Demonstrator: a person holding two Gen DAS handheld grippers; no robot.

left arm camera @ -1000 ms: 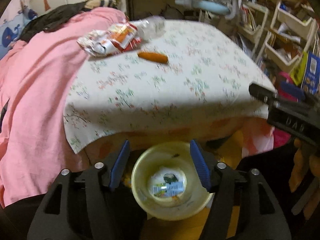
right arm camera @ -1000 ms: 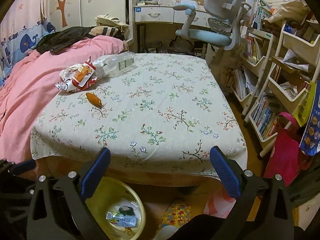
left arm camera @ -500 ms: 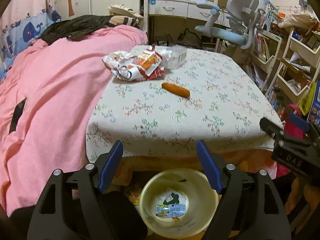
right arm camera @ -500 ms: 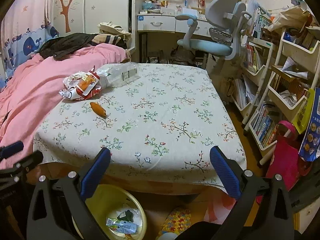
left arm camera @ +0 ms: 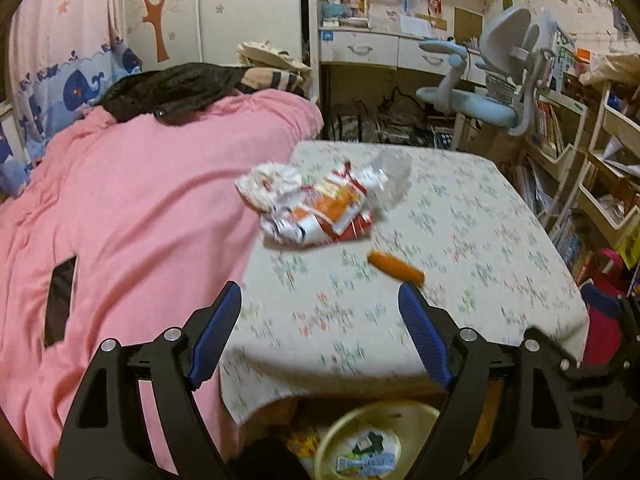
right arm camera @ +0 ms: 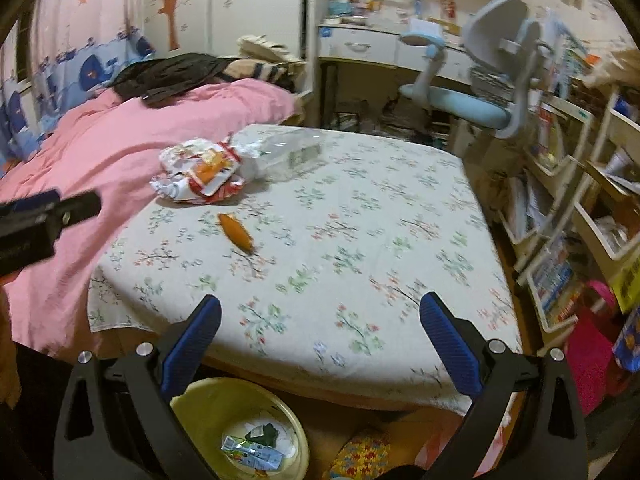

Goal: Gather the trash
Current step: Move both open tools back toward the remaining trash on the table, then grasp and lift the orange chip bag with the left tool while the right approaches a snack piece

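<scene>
A floral-covered table [left arm camera: 460, 248] [right arm camera: 360, 240] bears three pieces of trash. There is a crumpled red-and-white snack bag [left arm camera: 312, 208] [right arm camera: 200, 172], a clear plastic bottle [left arm camera: 392, 168] [right arm camera: 288, 152] lying behind it, and a small orange wrapper [left arm camera: 396, 267] [right arm camera: 236, 233]. A yellow bin [left arm camera: 340, 432] [right arm camera: 208, 396] on the floor at the table's near edge holds a few wrappers. My left gripper [left arm camera: 320, 300] hovers over the table's near left corner, its jaws opening with nothing between them. Nothing sits in my open right gripper [right arm camera: 320, 312] above the near edge.
A pink quilt [left arm camera: 132, 220] covers the bed left of the table, with dark clothing at its head. A blue desk chair [left arm camera: 480, 96] and a desk stand behind the table. Shelves with books [right arm camera: 568, 216] line the right side; a pink bag [right arm camera: 592, 340] is below them.
The left gripper rose from over the yellow bin and tilted up toward the table top, its jaws spreading wider. The right gripper shifted slightly; its view now takes in more of the table.
</scene>
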